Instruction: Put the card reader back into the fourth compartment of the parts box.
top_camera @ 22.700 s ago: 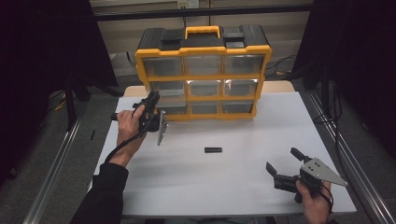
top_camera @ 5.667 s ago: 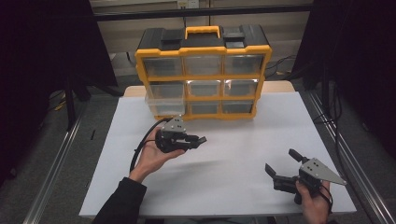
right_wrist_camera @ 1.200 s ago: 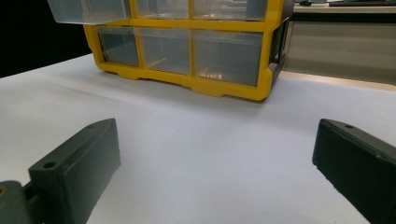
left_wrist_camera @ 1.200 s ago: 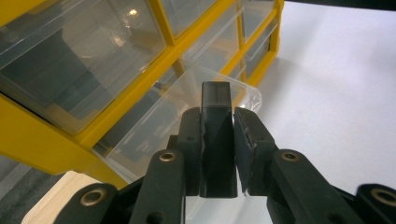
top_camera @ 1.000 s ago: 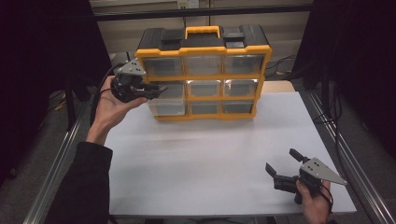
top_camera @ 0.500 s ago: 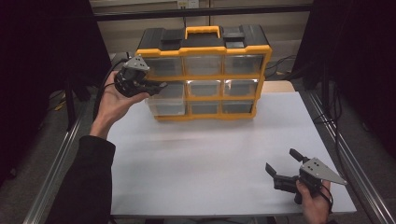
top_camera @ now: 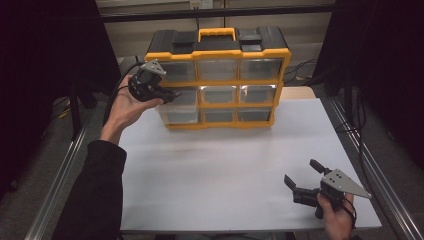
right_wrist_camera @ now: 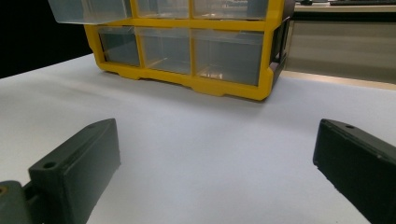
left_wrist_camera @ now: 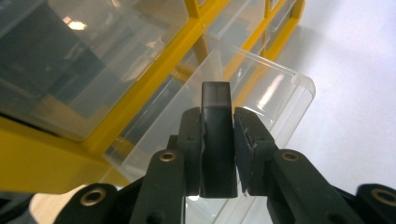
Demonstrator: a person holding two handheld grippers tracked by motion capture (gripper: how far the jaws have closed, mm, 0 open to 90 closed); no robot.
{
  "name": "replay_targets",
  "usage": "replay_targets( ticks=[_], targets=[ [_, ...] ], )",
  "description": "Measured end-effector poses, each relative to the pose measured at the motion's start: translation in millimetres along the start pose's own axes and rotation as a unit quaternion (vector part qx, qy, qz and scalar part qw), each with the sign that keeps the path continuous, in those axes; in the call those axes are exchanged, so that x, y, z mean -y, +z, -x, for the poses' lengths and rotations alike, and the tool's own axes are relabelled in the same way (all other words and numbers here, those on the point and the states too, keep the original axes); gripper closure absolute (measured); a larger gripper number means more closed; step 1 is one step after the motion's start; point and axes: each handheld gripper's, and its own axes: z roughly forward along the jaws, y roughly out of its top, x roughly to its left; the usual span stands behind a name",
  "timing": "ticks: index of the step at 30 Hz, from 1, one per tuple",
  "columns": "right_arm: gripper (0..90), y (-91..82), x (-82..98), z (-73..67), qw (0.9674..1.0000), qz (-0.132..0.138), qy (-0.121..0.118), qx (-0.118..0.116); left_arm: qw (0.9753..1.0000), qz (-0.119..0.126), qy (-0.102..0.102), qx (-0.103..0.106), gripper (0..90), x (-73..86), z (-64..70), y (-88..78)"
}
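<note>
A yellow and black drawer organizer [top_camera: 220, 75] stands at the back of the white table [top_camera: 225, 165]. Its left middle clear drawer [top_camera: 182, 102] is pulled out. My left gripper [top_camera: 172, 94] is held up at that drawer, shut on a small black rectangular piece [left_wrist_camera: 215, 140]. In the left gripper view the piece sticks up between the pads, just above the open clear drawer [left_wrist_camera: 261, 88] and the yellow frame [left_wrist_camera: 140, 93]. My right gripper [top_camera: 300, 172] rests near the front right corner, open, with nothing between its jaws [right_wrist_camera: 215, 158]; it looks toward the organizer [right_wrist_camera: 196, 86].
The other clear drawers of the organizer are pushed in. A metal rail [top_camera: 60, 170] runs along the table's left side and another [top_camera: 370, 165] along its right. Cables hang behind the table at the right.
My left hand has shifted a little farther back and closer to the organizer, with the black piece still in its jaws. The right gripper has stayed where it was.
</note>
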Motion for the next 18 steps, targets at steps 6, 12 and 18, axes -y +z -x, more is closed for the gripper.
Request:
replay_targets(
  ticks=[6, 12, 18],
  targets=[
    [0.3, 0.0, 0.2, 0.1, 1.0, 0.0, -0.001, -0.001, 1.0, -0.005, -0.006, 0.004, 73.7, -2.5, -1.7, 4.4],
    [0.3, 0.4, 0.4, -0.3, 1.0, -0.001, 0.0, -0.002, 0.9997, -0.015, -0.008, 0.015, 73.7, -2.1, -2.8, 11.9],
    [0.3, 0.3, 0.5, -0.4, 1.0, -0.001, 0.001, -0.003, 0.9996, -0.021, -0.001, 0.019, 73.7, -2.7, -3.0, 19.4]
  ],
)
